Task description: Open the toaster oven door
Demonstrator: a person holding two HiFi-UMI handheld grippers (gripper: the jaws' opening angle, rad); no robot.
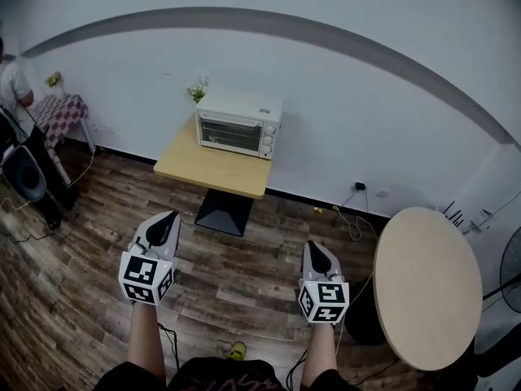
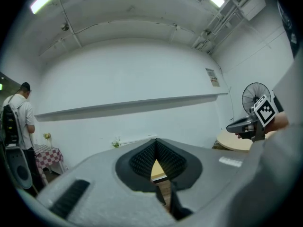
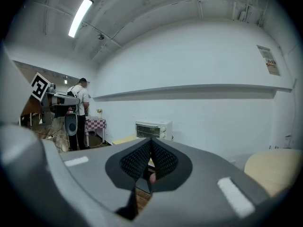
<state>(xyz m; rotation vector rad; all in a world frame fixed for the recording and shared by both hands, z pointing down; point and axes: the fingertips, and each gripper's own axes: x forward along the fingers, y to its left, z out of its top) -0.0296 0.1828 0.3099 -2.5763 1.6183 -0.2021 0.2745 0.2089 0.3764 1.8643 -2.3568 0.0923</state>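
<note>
The toaster oven (image 1: 238,123) sits on the far part of a square wooden table (image 1: 213,169), close to the white wall and well apart from both tools. Its long axis runs side to side along the wall. The glass door faces out into the room towards the person, and it lies flush against the front, closed. A column of round knobs takes up the right end of the front panel. A small potted plant (image 1: 198,90) stands just beside the oven's left rear corner. The left gripper (image 1: 167,217) and the right gripper (image 1: 314,248) are held low over the wood-plank floor (image 1: 89,243), side by side, both tips pointing forward towards the table. In each gripper's own view the ribbed pads meet at the tips with nothing caught between them, so both tools are closed and empty. The right gripper view has the oven just above its closed tips, front-on. A round table (image 1: 427,287) stands to the person's right, with a fan (image 1: 513,267) beyond it. At the far left a person (image 1: 12,84) stands beside a small table with a checked cloth (image 1: 61,108).
</note>
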